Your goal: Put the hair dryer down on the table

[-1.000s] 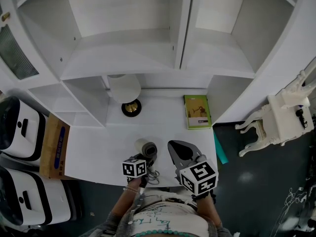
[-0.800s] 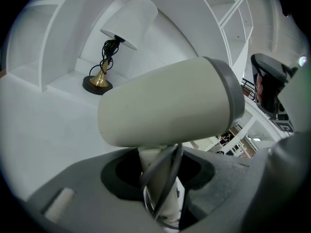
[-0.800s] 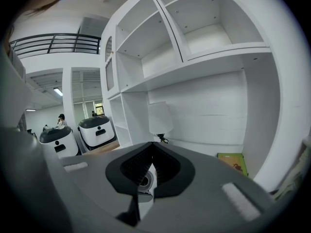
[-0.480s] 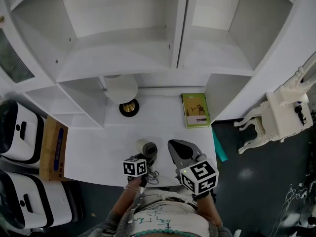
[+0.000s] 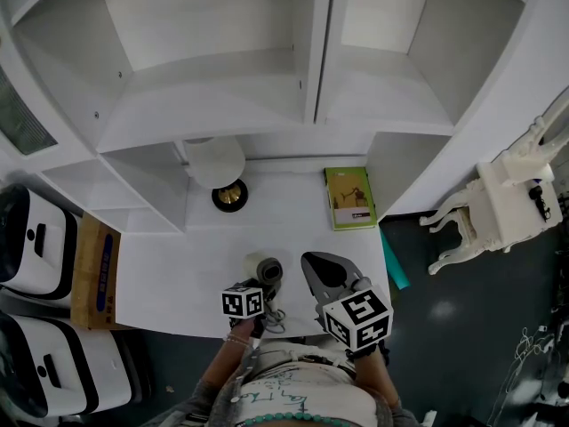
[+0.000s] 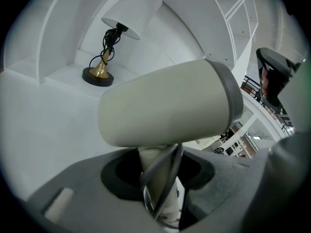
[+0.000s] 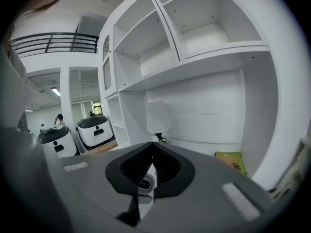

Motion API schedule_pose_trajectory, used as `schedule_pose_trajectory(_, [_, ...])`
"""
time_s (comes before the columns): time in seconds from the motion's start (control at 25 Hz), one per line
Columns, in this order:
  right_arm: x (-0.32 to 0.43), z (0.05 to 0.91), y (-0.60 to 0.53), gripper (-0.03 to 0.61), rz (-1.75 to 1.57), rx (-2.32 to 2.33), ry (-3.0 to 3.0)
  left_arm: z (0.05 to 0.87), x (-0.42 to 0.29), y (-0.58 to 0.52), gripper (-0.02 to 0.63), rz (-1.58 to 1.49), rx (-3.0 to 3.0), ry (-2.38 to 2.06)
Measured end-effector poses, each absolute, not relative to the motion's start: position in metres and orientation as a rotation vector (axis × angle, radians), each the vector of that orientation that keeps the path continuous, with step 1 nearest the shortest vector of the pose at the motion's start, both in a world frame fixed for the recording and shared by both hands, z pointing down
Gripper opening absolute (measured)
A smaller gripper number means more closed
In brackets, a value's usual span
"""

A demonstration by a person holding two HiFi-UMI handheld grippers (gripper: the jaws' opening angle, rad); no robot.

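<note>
Hair dryer [image 6: 165, 108], handle half hidden, gripped by left claw [image 6: 158, 174], right claw [image 7: 152, 152] closed

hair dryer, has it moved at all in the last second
No. The hair dryer keeps its place against the lamp base and the table front edge; only the head view itself drifted slightly.
</note>
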State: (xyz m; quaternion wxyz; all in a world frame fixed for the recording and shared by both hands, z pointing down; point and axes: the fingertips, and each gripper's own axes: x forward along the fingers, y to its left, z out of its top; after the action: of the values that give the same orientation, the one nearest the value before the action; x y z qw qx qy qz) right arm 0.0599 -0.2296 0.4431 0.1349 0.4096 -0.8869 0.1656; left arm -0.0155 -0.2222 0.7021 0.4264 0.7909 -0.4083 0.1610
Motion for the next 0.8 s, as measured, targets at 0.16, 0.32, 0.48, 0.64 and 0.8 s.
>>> schedule_pose_trajectory(0.16, [0.061,0.443,-0.23,0.028,0.479,1.191,-2.566,0.705,-0.016,-0.222,0.172,0.406,1.972,-1.015])
schedule_pose_trajectory(0.32, [0.062,0.444,-0.23,0.028,0.48,1.193,-2.564,0.708,-0.015,-0.223,0.172,0.409,1.967,-1.009])
schedule_pose_trajectory(0.48, [0.062,0.445,-0.231,0.028,0.483,1.196,-2.561,0.711,-0.016,-0.225,0.172,0.412,1.961,-1.007])
schedule_pose_trajectory(0.64, [0.064,0.446,-0.231,0.028,0.484,1.2,-2.558,0.715,-0.017,-0.225,0.172,0.425,1.954,-1.009])
schedule_pose_trajectory(0.8, [0.064,0.446,-0.231,0.028,0.485,1.202,-2.554,0.718,-0.017,-0.225,0.172,0.425,1.946,-1.003])
